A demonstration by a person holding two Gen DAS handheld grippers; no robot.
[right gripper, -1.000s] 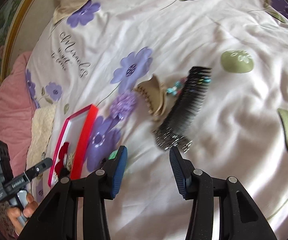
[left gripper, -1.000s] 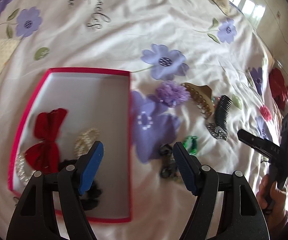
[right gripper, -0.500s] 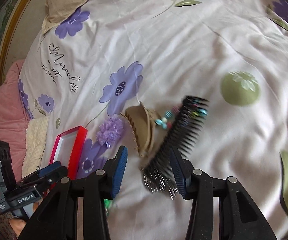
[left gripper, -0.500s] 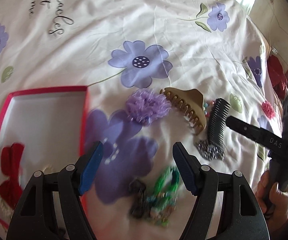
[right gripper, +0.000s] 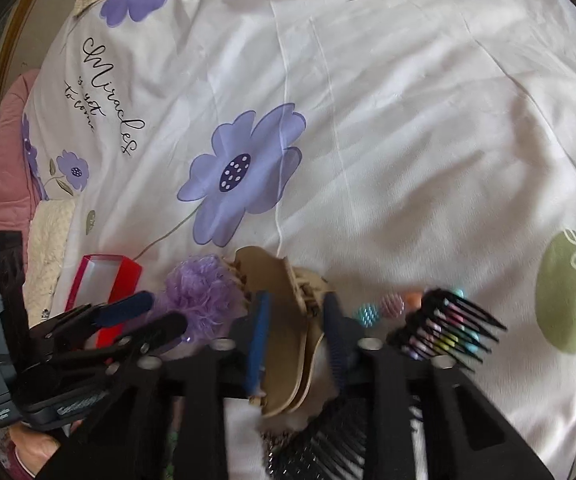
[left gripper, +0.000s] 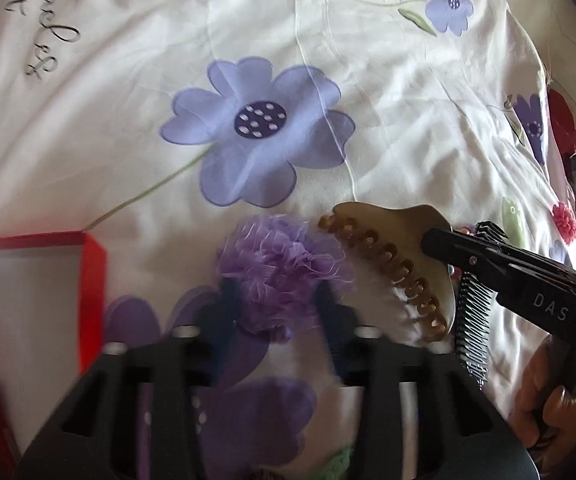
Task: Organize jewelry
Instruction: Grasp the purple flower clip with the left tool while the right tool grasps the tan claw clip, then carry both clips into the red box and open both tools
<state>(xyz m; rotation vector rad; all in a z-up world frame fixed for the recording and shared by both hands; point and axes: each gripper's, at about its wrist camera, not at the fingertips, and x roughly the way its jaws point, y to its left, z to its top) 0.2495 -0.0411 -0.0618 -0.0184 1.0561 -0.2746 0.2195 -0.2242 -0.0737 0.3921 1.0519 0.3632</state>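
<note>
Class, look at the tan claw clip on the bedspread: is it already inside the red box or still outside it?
Outside. The tan claw clip lies on the bedspread, right of the red box, with the purple scrunchie between them.

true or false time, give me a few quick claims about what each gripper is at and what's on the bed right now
1. The left gripper straddles the purple scrunchie. True.
2. The right gripper brackets the black comb. False: its fingers flank the tan hair claw; the comb lies beside it.
3. The scrunchie sits inside the red box. False: it lies on the bedsheet.
4. Both grippers' jaws are apart. True.
</note>
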